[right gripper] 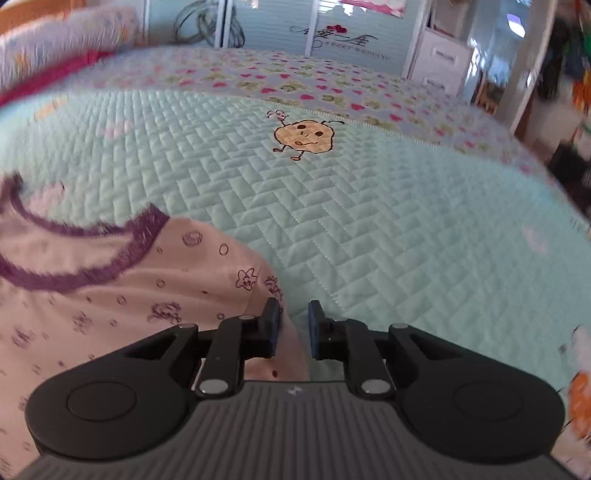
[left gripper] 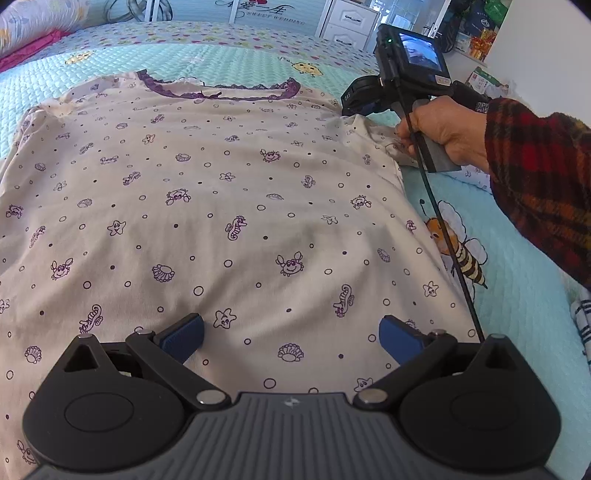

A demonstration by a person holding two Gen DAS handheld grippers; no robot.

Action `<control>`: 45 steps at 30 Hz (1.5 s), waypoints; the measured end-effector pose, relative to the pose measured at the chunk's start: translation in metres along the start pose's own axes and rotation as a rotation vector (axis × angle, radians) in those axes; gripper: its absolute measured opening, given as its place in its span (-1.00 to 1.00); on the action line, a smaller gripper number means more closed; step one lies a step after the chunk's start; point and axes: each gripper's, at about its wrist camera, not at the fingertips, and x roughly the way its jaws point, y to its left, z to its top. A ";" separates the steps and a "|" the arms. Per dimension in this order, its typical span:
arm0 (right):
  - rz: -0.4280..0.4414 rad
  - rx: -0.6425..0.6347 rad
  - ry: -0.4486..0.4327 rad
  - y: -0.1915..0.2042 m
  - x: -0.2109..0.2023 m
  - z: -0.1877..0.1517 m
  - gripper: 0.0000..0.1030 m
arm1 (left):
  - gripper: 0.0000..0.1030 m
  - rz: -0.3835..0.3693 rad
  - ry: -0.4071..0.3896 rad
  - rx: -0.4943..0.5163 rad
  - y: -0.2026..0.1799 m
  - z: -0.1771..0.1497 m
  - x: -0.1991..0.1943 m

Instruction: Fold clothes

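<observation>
Garment: a pale top (left gripper: 229, 206) printed with purple crabs, seahorses, starfish and shells is laid flat, spread out on a bed. A purple lace neckline (left gripper: 218, 90) is seen at the far end, in the left wrist view. The cloth lies fairly smooth across the body, with light creases near the right side.

Right sleeve (left gripper: 373, 136): bunched at the garment's right edge, close under the right gripper (right gripper: 293, 325). In the right wrist view the shoulder edge of the top (right gripper: 207, 280) is seen reaching between the two dark pads (right gripper: 271, 325). The jaws are set narrowly apart; a gap is visible between them, and the right pad is not pressed on the fabric. No firm grip is shown. This view is blurred at its edges.

Left gripper (left gripper: 291, 338): held above the lower body of the top, jaws spread wide, blue pads (left gripper: 183, 336) well apart, nothing held between them.

A hand (left gripper: 448, 133) is wrapped round the right tool's handle, with a red and dark plaid sleeve (left gripper: 535, 177) behind it. A black cable (left gripper: 443, 236) is trailed from that tool across the garment's edge.

Surroundings: a mint quilted bedspread (right gripper: 369, 221) with a cartoon bee (left gripper: 458, 243) and a cookie figure (right gripper: 304, 134). White drawers (left gripper: 347, 22) are noted beyond the bed.
</observation>
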 end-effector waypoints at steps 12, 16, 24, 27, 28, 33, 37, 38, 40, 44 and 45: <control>0.013 0.174 -0.137 0.022 -0.036 0.038 -0.18 | 0.94 -0.026 0.021 -0.164 0.048 0.022 -0.021; 0.399 0.147 -0.074 0.092 -0.025 0.061 -0.22 | 0.93 -0.116 0.074 -0.312 0.084 0.029 -0.017; 0.417 0.076 0.091 0.201 0.036 0.090 -0.50 | 0.94 -0.216 0.104 -0.419 0.105 0.032 -0.012; 0.309 -0.031 0.016 0.226 0.044 0.101 -0.46 | 0.96 -0.215 0.104 -0.413 0.104 0.032 -0.012; 0.321 0.001 -0.013 0.223 0.042 0.102 -0.43 | 0.96 -0.214 0.104 -0.409 0.103 0.033 -0.012; 0.458 0.060 -0.116 0.207 0.026 0.104 -0.03 | 0.96 -0.231 0.101 -0.423 0.108 0.031 -0.014; 0.461 0.078 -0.079 0.202 0.037 0.114 0.24 | 0.96 -0.255 0.110 -0.445 0.113 0.032 -0.014; 0.464 0.101 -0.072 0.201 0.040 0.114 0.25 | 0.96 -0.262 0.112 -0.452 0.115 0.032 -0.013; 0.480 0.078 -0.035 0.208 0.050 0.115 0.24 | 0.96 -0.275 0.114 -0.471 0.119 0.031 -0.013; 0.502 -0.049 -0.012 0.231 0.052 0.106 0.24 | 1.00 -0.299 0.115 -0.494 0.123 0.032 -0.011; 0.509 -0.073 -0.019 0.233 0.050 0.104 0.09 | 1.00 -0.300 0.115 -0.496 0.123 0.032 -0.011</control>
